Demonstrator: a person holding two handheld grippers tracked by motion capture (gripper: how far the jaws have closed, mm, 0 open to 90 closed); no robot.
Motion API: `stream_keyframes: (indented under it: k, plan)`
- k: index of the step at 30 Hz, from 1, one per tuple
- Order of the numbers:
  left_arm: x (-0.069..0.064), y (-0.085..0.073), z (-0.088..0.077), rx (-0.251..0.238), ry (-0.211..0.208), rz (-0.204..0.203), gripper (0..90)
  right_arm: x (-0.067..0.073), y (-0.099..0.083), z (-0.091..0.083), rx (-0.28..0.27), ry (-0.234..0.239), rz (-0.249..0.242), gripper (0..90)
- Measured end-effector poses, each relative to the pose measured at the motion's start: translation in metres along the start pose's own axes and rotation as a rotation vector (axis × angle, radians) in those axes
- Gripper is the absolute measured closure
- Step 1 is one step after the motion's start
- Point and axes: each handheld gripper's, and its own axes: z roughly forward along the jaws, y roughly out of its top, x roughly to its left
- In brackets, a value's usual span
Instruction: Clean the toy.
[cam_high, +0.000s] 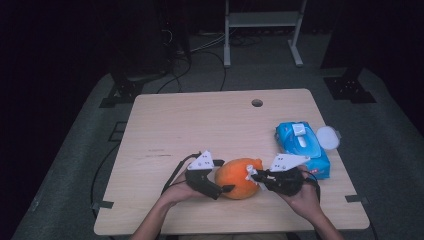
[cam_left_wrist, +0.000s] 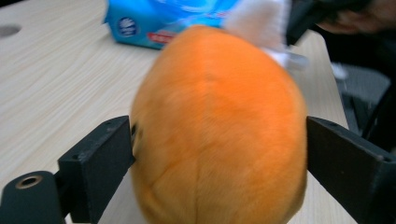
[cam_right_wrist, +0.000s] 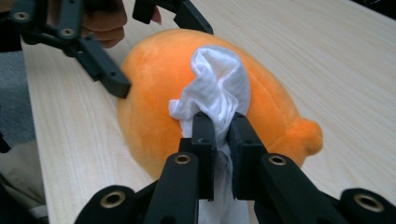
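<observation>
Near the table's (cam_high: 165, 125) front edge, about midway along it, the left gripper (cam_left_wrist: 219, 144) stands with its jaws spread wide around an orange plush toy (cam_high: 239, 178). In the left gripper view the plush fills the gap and both black jaws lie against its flanks, so it is clasped at full width. The toy rests on the wood, a small nub on its far right end. Right of it, the right gripper (cam_right_wrist: 219, 128) has its jaws drawn narrow, pinching a crumpled white wipe (cam_right_wrist: 215, 91) that presses on top of the plush. Farther right, near the table's right edge, lies a blue pack of wipes (cam_high: 302, 147), with a white round lid (cam_high: 327, 137) just beside it at the edge.
</observation>
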Motion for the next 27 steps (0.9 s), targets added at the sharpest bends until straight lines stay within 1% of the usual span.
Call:
stream_keyframes:
  k: [1, 2, 3, 4, 5, 7, 8, 9, 10, 11, 13, 14, 15, 16, 17, 18, 19, 20, 21, 22, 23, 25, 26, 27]
  plan:
    - [-0.001, -0.001, 0.001, 0.009, -0.015, 0.001, 9.9, 0.000, -0.001, 0.001, -0.002, 0.008, 0.004, 81.3]
    - [-0.003, -0.002, 0.001, 0.009, -0.017, 0.029, 15.4, 0.001, -0.002, 0.001, -0.002, 0.016, 0.012, 81.4]
    - [-0.007, -0.002, 0.001, 0.011, -0.005, 0.061, 19.0, 0.002, -0.001, 0.000, -0.002, 0.018, 0.013, 81.3]
    - [-0.008, 0.000, 0.001, 0.019, 0.002, 0.079, 22.6, 0.004, 0.000, -0.001, -0.004, 0.018, 0.006, 81.4]
    - [-0.010, 0.001, 0.002, 0.019, 0.007, 0.091, 23.9, 0.008, 0.002, -0.001, -0.010, 0.018, 0.000, 81.4]
    - [-0.014, 0.001, 0.003, 0.019, 0.012, 0.137, 25.6, 0.017, 0.008, 0.000, -0.022, 0.025, -0.025, 81.4]
    - [-0.014, 0.001, 0.004, 0.017, 0.010, 0.147, 26.5, 0.022, 0.011, 0.001, -0.033, 0.037, -0.046, 81.4]
    - [-0.015, 0.000, 0.004, 0.016, 0.009, 0.157, 26.7, 0.024, 0.013, 0.002, -0.039, 0.042, -0.056, 81.4]
    - [-0.015, 0.000, 0.003, 0.017, 0.012, 0.160, 26.8, 0.027, 0.016, 0.002, -0.040, 0.039, -0.068, 81.5]
    - [-0.014, -0.001, 0.002, 0.014, 0.013, 0.153, 27.1, 0.027, 0.017, 0.002, -0.041, 0.029, -0.074, 81.5]
    - [-0.012, -0.002, 0.002, 0.007, 0.009, 0.149, 27.4, 0.022, 0.017, 0.000, -0.050, 0.013, -0.062, 81.6]
    - [-0.012, -0.003, 0.001, 0.006, 0.007, 0.144, 27.3, 0.016, 0.016, -0.003, -0.054, -0.009, -0.049, 81.6]
    - [-0.011, -0.003, 0.002, 0.000, 0.008, 0.128, 26.4, 0.011, 0.014, -0.005, -0.052, -0.031, -0.041, 81.6]
    - [-0.010, -0.002, 0.002, -0.003, 0.009, 0.117, 22.7, 0.004, 0.009, -0.008, -0.045, -0.064, -0.023, 81.6]
    - [-0.009, -0.002, 0.002, -0.015, 0.004, 0.087, 18.8, -0.002, 0.006, -0.010, -0.041, -0.070, -0.001, 81.6]
    - [-0.008, -0.001, 0.002, -0.020, 0.004, 0.073, 16.0, -0.010, 0.000, -0.012, -0.037, -0.060, 0.042, 81.5]
    - [-0.009, 0.000, 0.003, -0.018, -0.003, 0.058, 14.4, -0.013, -0.003, -0.012, -0.040, -0.051, 0.060, 81.5]
    - [-0.010, 0.001, 0.005, -0.014, -0.004, 0.066, 14.5, -0.015, -0.005, -0.012, -0.039, -0.043, 0.079, 81.5]
    - [-0.012, 0.001, 0.005, -0.006, -0.004, 0.080, 16.2, -0.014, -0.005, -0.012, -0.039, -0.039, 0.076, 81.5]
    - [-0.014, 0.002, 0.006, 0.002, 0.001, 0.101, 20.1, -0.011, -0.003, -0.012, -0.040, -0.038, 0.066, 81.5]
    - [-0.016, 0.003, 0.006, 0.004, 0.006, 0.114, 22.2, -0.007, -0.001, -0.011, -0.041, -0.033, 0.052, 81.5]
    - [-0.021, 0.004, 0.006, 0.022, 0.012, 0.164, 24.5, 0.004, 0.006, -0.006, -0.043, -0.020, 0.010, 81.4]
    - [-0.021, 0.004, 0.005, 0.027, 0.010, 0.178, 24.9, 0.011, 0.010, -0.003, -0.045, -0.010, -0.015, 81.4]
    - [-0.021, 0.003, 0.004, 0.025, 0.007, 0.181, 25.0, 0.014, 0.013, -0.003, -0.043, -0.005, -0.025, 81.4]
